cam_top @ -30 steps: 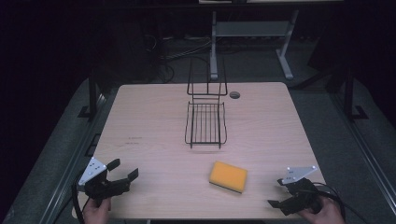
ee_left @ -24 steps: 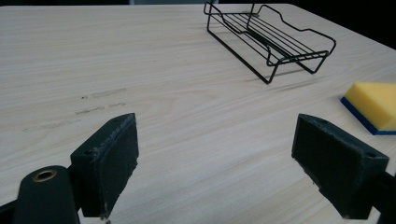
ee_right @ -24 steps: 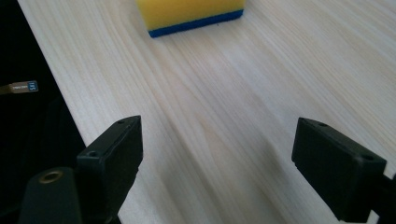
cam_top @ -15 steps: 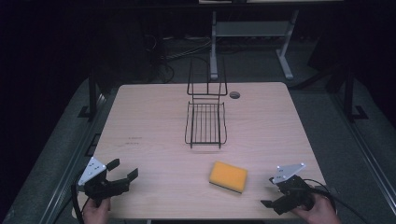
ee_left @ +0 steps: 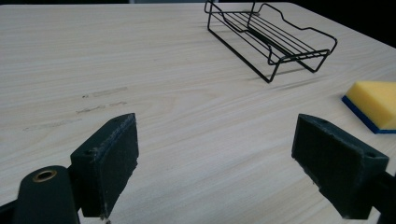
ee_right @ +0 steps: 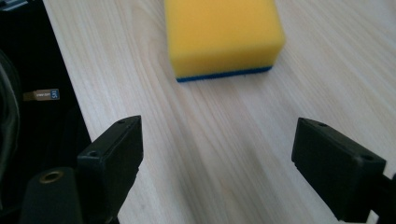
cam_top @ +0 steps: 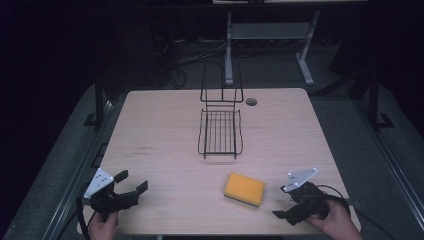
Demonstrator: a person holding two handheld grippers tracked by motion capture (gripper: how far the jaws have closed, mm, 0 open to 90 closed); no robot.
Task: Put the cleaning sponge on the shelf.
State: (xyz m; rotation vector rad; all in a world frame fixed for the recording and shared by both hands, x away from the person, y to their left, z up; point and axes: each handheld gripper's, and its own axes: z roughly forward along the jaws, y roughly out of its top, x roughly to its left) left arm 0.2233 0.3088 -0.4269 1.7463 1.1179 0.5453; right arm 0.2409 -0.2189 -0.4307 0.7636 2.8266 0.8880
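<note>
Black tools: my left tool (cam_top: 131, 190) and right tool (cam_top: 286, 215) both gaping, empty
Sponge: yellow sponge (cam_top: 244, 189) near right tool, untouched on surface (cam_top: 165, 130)
Rack: wire rack (cam_top: 220, 132) farther off; I judge nothing begun

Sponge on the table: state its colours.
The sponge is yellow with a thin blue bottom layer, clearest in the right gripper view.

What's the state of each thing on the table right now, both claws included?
Sponge: flat on the table, yellow side up, blue layer underneath, untouched.
Wire rack: upright on the table, empty.
Left claw: open, holding nothing, near the table's front left corner.
Right claw: open, holding nothing, pointed at the sponge, apart from it.
</note>
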